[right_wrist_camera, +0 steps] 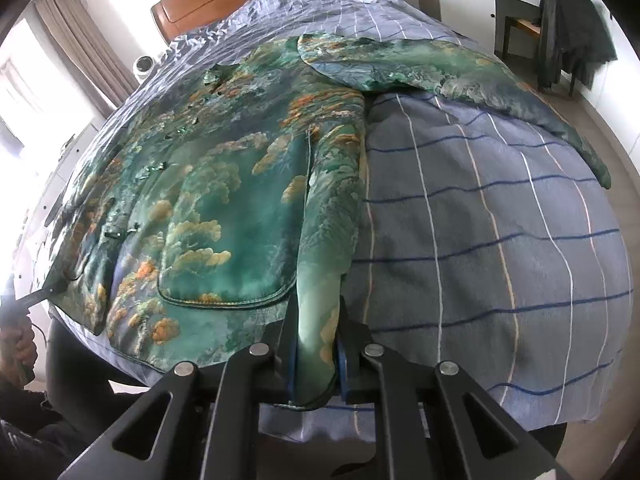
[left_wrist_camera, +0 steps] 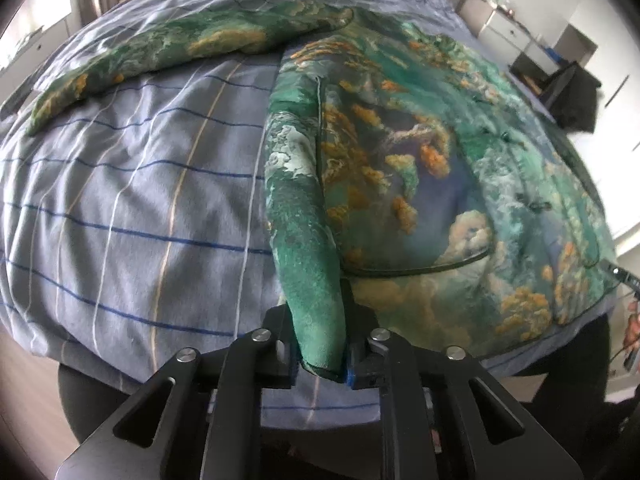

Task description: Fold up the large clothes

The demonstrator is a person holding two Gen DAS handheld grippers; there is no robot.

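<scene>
Green printed jacket [left_wrist_camera: 420,152] spread on checked duvet [left_wrist_camera: 140,208]; hem corners are pinched by left gripper [left_wrist_camera: 322,354] and right gripper [right_wrist_camera: 316,372]. Judged pending: hem to be carried toward collar.

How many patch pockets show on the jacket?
2: one pocket beside the left gripper, another pocket beside the right gripper. Others may be hidden.

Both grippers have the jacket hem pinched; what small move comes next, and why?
Probably lift both corners and carry the hem toward the collar. The left gripper and right gripper each clamp a bottom corner of the green landscape-print padded jacket, which lies flat on the blue checked bedspread, sleeves spread.
</scene>
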